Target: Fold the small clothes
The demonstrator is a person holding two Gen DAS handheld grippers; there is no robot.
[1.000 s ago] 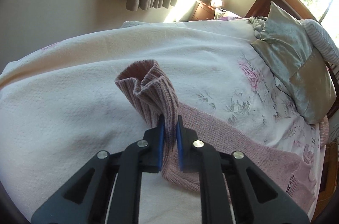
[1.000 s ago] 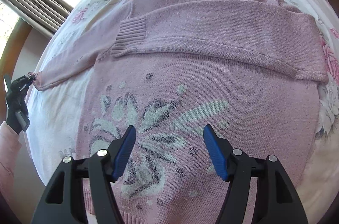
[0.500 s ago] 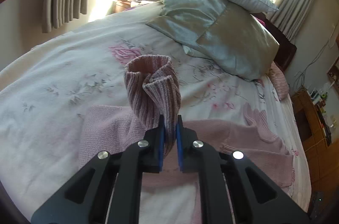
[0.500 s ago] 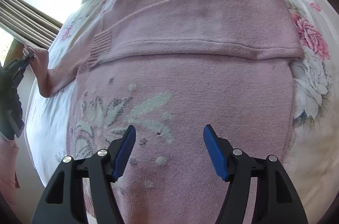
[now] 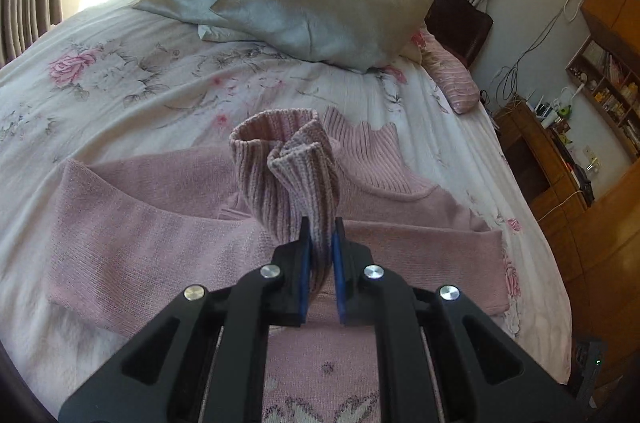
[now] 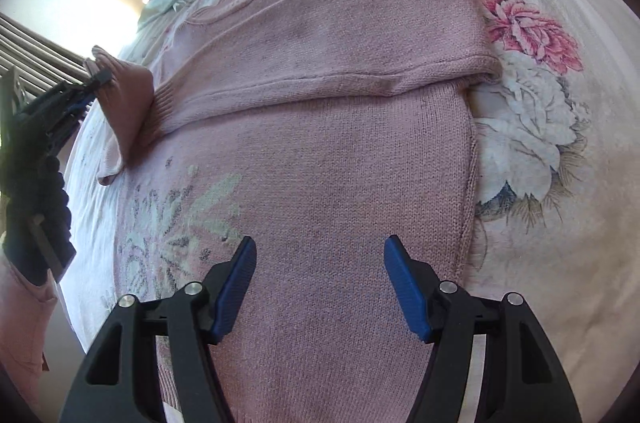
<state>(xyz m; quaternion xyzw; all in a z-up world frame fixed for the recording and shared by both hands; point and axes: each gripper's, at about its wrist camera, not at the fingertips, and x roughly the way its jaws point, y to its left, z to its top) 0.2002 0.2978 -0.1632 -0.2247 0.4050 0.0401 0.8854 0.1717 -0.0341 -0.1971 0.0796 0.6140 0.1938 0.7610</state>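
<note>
The fingers (image 5: 304,255) of the left gripper (image 5: 320,263) are clenched on the ribbed cuff (image 5: 284,167) of a pink sweater (image 6: 320,143), the cuff bunched and standing up just ahead of the blue pads, lifted clear of the bed (image 5: 132,75). The sweater lies face up and spread flat on the floral bedspread, directly under and ahead of both sets of fingers, collar (image 5: 368,159) pointing toward the pillows (image 5: 320,7) beyond. One sleeve (image 6: 328,63) already lies folded across the chest, so that step looks done; the second sleeve is in hand and not yet laid down, and the body folds seem to be left. The left gripper is held above the sweater's chest, pointing toward the collar. The right gripper (image 6: 320,279) hovers over the lower body of the sweater, fingers spread wide and holding nothing, tilted down at the knit, the snowflake pattern (image 6: 176,215) just to their left.
</note>
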